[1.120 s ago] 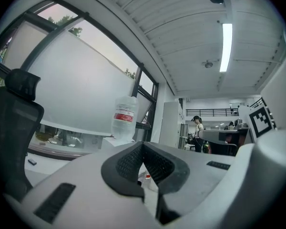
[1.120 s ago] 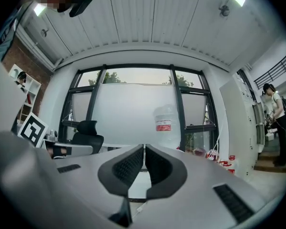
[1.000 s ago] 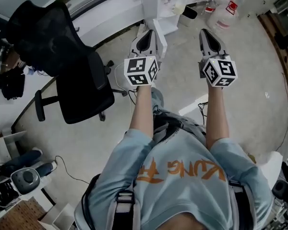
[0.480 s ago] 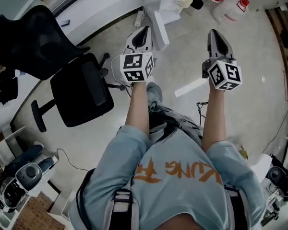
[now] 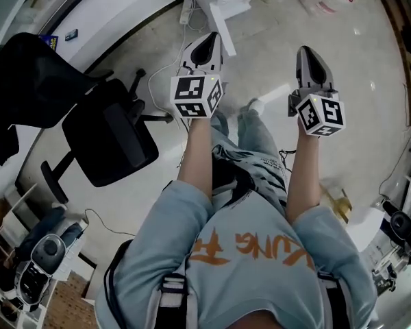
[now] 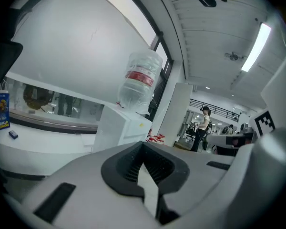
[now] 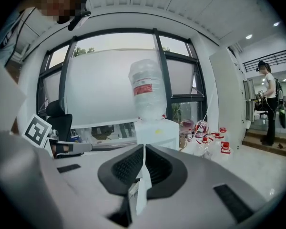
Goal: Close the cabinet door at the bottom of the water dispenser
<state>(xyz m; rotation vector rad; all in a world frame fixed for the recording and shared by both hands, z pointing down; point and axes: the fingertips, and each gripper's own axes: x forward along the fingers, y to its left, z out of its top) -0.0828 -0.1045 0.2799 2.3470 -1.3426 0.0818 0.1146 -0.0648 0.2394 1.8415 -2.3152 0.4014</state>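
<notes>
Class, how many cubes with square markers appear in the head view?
2. One white cube with black square markers rides on the left gripper, left of centre; the second cube rides on the right gripper, right of centre. None looks hidden.

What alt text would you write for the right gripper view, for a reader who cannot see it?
The right gripper, jaws shut with nothing between them, points at a white water dispenser with an upturned bottle on top. Red-capped spare bottles stand on the floor to its right, with large windows behind.
</notes>
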